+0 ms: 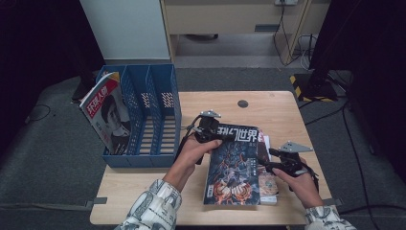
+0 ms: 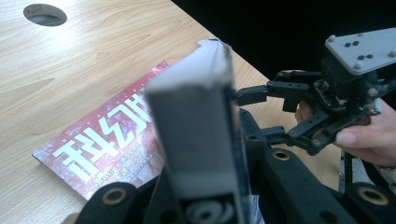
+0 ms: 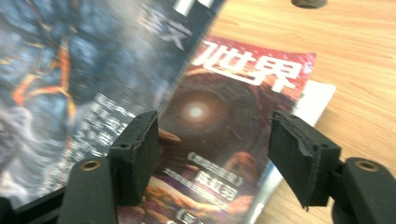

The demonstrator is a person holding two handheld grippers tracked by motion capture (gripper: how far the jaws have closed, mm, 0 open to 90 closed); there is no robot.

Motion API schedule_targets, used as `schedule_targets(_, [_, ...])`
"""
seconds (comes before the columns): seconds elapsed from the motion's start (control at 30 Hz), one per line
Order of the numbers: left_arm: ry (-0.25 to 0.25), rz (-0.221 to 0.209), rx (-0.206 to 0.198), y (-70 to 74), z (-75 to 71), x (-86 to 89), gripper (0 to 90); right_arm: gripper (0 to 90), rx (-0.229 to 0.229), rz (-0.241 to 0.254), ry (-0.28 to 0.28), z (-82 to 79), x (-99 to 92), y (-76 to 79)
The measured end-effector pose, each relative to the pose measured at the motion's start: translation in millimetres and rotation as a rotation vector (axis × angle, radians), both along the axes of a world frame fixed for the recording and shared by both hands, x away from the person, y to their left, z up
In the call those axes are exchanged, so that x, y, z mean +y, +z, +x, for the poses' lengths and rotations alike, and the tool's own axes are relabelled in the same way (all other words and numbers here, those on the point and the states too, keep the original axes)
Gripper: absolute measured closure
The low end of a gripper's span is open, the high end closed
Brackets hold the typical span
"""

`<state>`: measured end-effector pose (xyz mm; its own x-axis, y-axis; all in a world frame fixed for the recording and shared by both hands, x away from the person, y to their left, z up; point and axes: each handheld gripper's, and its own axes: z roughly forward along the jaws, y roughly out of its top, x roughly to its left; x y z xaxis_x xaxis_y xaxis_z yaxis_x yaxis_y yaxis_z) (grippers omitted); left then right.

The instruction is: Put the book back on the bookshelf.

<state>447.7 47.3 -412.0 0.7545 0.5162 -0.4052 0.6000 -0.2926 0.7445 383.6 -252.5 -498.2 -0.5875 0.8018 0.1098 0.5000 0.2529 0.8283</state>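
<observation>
Wooden table (image 1: 287, 110) w/ blue file rack (image 1: 143, 115) at its left. Left gripper (image 1: 210, 132) is clamped on top edge of dark magazine (image 1: 234, 167), lifting it off red magazine (image 3: 224, 154). Right gripper (image 3: 212, 158) hovers part-open, holding nothing. Next, I think: carry the mag. to a free rack slot, upright.

A blue file rack (image 1: 143, 115) is set on the table (image 1: 287, 110), at its left end. A red-and-white magazine (image 1: 106, 112) is stood tilted in the rack's leftmost slot. A round cable hole (image 1: 242, 103) is seen in the tabletop, right of the rack. Black cables (image 1: 347, 129) are laid on the grey floor (image 1: 57, 143), well right of the rack.
</observation>
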Motion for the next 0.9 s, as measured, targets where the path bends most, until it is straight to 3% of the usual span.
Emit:
schedule_targets(0.17, [0.001, -0.005, -0.005, 5.0, -1.0, 2.9, 80.7, 35.4, 0.033, -0.054, -0.041, 1.5, -3.9, -5.9])
schedule_targets(0.27, [0.004, -0.026, -0.014, 8.7, -2.0, 7.9, 80.9, 30.6, 0.057, -0.023, -0.081, 3.0, -8.8, -7.4])
schedule_targets(0.5, [0.013, -0.052, -0.042, 20.0, -4.4, 18.7, 81.1, 29.2, 0.076, -0.047, -0.215, 6.5, -28.5, -10.5])
schedule_targets(0.63, [0.023, -0.060, -0.059, 26.0, -5.2, 23.4, 81.3, 28.5, 0.080, -0.036, -0.288, 6.7, -39.8, -10.2])
schedule_targets(0.8, [0.033, -0.067, -0.062, 28.6, -3.5, 29.1, 81.5, 27.8, 0.081, -0.064, -0.325, 8.0, -45.3, -14.7])
schedule_targets(0.9, [0.037, -0.076, -0.066, 30.4, -3.5, 32.1, 81.6, 26.7, 0.096, -0.098, -0.319, 9.3, -44.5, -18.8])
